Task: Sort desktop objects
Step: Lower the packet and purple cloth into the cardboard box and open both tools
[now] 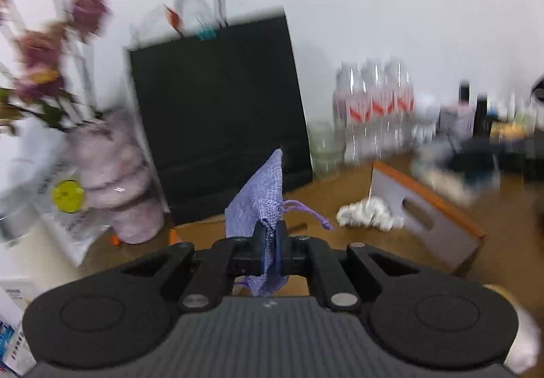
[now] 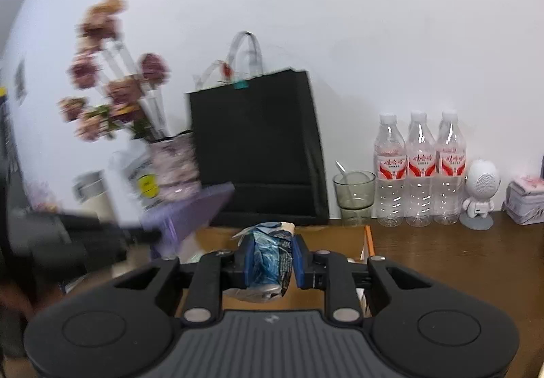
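Blue pads of the left gripper [image 1: 271,242] are pressed together on a small lilac woven drawstring pouch [image 1: 258,198], which is held clear of the brown wooden desk [image 1: 323,187]; the cloth stands up above the jaws and its purple cord [image 1: 312,213] trails to the right. Between the blue pads of the right gripper [image 2: 272,262] a crumpled blue and silver foil packet [image 2: 270,259] is clamped, likewise lifted above the desk. In the right wrist view the pouch is seen again as a blurred lilac shape [image 2: 193,211] at the left, carried by the dark, smeared left tool. Beyond the left gripper a wad of crumpled white tissue [image 1: 367,213] is seen lying just beside a grey tray with an orange rim and a slotted handle [image 1: 428,208]. Farther back, a black paper carrier bag [image 2: 255,143] is leaned against the white wall, with a bunch of dried pink flowers in a pale wrapped vase [image 2: 173,167] to its left. To its right are stood a smoky glass tumbler with a spoon [image 2: 353,194], three clear plastic water bottles with red labels [image 2: 420,170] and a small white figurine on a grey base [image 2: 479,194].
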Demonstrator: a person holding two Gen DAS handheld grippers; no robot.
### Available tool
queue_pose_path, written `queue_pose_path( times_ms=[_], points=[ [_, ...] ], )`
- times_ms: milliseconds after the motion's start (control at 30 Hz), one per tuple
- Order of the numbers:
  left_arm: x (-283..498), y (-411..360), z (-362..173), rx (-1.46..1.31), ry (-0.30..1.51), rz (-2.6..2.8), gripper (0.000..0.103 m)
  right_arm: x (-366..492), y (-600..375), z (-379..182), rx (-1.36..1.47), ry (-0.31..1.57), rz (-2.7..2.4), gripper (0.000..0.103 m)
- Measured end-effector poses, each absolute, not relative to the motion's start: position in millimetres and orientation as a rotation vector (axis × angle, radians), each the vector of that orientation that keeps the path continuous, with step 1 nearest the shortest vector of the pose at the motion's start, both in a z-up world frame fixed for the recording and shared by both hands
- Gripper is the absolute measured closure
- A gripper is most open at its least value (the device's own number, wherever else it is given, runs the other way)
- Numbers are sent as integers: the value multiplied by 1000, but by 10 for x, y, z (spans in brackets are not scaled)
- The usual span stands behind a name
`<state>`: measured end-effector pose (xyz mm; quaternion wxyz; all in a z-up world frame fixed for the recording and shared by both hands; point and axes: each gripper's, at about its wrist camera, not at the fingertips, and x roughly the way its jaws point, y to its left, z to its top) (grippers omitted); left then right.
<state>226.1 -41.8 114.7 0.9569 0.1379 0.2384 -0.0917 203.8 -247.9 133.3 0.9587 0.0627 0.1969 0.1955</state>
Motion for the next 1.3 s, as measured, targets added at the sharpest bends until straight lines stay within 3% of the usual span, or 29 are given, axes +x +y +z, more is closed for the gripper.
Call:
queue_pose_path(
  times_ms=[200, 367, 500, 567, 600, 633, 767, 867, 933, 967, 1000, 1133, 1300],
  points=[
    [2475, -497, 577, 370, 609, -225, 96, 3091, -2366, 1174, 207, 579, 411, 81],
    [2616, -540, 385, 323, 698, -333, 88, 3807, -1979, 733, 132, 759, 357, 81],
    [2883, -410, 389, 137, 801, -370, 76, 4144, -1775, 418, 89, 879, 331, 81],
    [2970, -299, 392, 12, 839, -395, 58, 4229, -1722, 309, 63, 902, 307, 77],
    [2974, -245, 410, -31, 845, -402, 51, 4263, -1711, 270, 63, 932, 302, 67],
    [2959, -193, 433, -58, 842, -406, 51, 4271, -1728, 249, 78, 948, 297, 60],
    [2803, -16, 704, -118, 783, -422, 43, 4157, -1802, 412, 94, 918, 300, 50],
    [2637, 88, 1058, -105, 699, -352, 27, 4004, -1905, 690, 119, 900, 302, 38],
    [2546, 167, 1228, -110, 694, -285, 14, 3862, -2000, 837, 124, 886, 292, 17],
    [2498, 199, 1296, -116, 695, -256, 10, 3767, -2043, 894, 122, 884, 289, 14],
    [2454, 235, 1344, -123, 704, -224, 4, 3704, -2075, 943, 115, 890, 285, 14],
    [2305, 283, 1420, -143, 792, -126, 0, 3394, -2235, 1127, 70, 929, 254, 14],
    [2028, 223, 1556, -30, 765, -9, 0, 2868, -2395, 1370, 34, 904, 256, 14]
  ],
)
